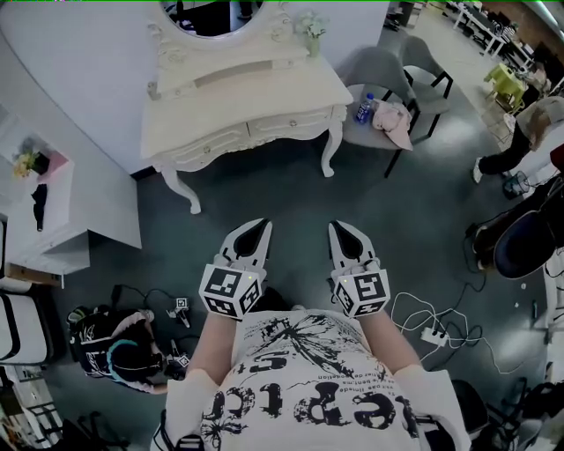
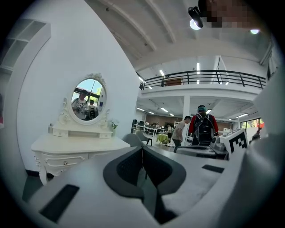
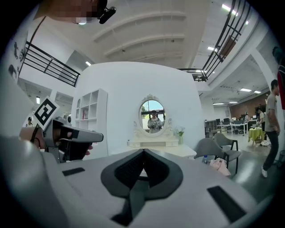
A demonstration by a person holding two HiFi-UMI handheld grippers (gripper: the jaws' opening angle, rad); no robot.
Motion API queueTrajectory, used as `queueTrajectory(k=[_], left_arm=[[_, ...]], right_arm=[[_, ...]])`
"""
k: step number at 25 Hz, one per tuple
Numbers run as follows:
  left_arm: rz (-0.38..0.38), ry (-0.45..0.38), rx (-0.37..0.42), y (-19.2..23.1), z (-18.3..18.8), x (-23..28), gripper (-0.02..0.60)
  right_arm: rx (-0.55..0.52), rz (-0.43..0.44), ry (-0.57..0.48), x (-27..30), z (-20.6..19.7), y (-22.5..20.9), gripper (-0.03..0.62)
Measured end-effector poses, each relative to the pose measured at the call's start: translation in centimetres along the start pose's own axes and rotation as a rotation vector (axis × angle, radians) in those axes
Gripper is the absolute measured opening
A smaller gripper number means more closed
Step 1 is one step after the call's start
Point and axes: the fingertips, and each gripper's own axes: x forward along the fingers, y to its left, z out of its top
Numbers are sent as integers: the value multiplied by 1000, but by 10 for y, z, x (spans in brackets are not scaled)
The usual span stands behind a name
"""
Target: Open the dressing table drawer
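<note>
the drawer (image 1: 284,124) sits shut, its front flush with the carved face of the white desk (image 1: 256,84) that stands against the white wall at the far side of the head view. an oval mirror (image 1: 212,15) rises from the back of the desk, and a small vase of flowers (image 1: 311,31) stands on the top near its right end. just right of the desk are two grey chairs (image 1: 381,70); the nearer seat carries a blue-capped bottle (image 1: 363,108) and a pink cloth (image 1: 394,122).

both tools are held low and close to the person's body, well apart from the desk, with dark floor (image 1: 291,194) between. the left hand-held gripper (image 1: 260,224) is clenched, its jaws meeting at the tips with nothing between them. the right hand-held gripper (image 1: 337,225) is clenched and empty too, and points roughly level toward the desk.

a white power strip (image 1: 432,335) with cables lies on the floor at the right, and a dark bag (image 1: 110,348) at the left.
</note>
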Motion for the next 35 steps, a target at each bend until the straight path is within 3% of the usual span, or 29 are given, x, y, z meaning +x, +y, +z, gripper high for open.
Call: queueTrajectory(k=[8,15,27,35], left_arm=[[-1,39,-30,14,-11,25,20],[-41,51,-25,51,-2,80,20],[-105,31,-19,190,71,211,20],[-84,57,-16,280,91,269,20]], right_arm=[[27,-14,43,22,-11,-19,17],[37,-50,68,78,-14,-47,18],[-6,-110,73,259,32,-92,18],[18,-136,83,368,42,-116,18]])
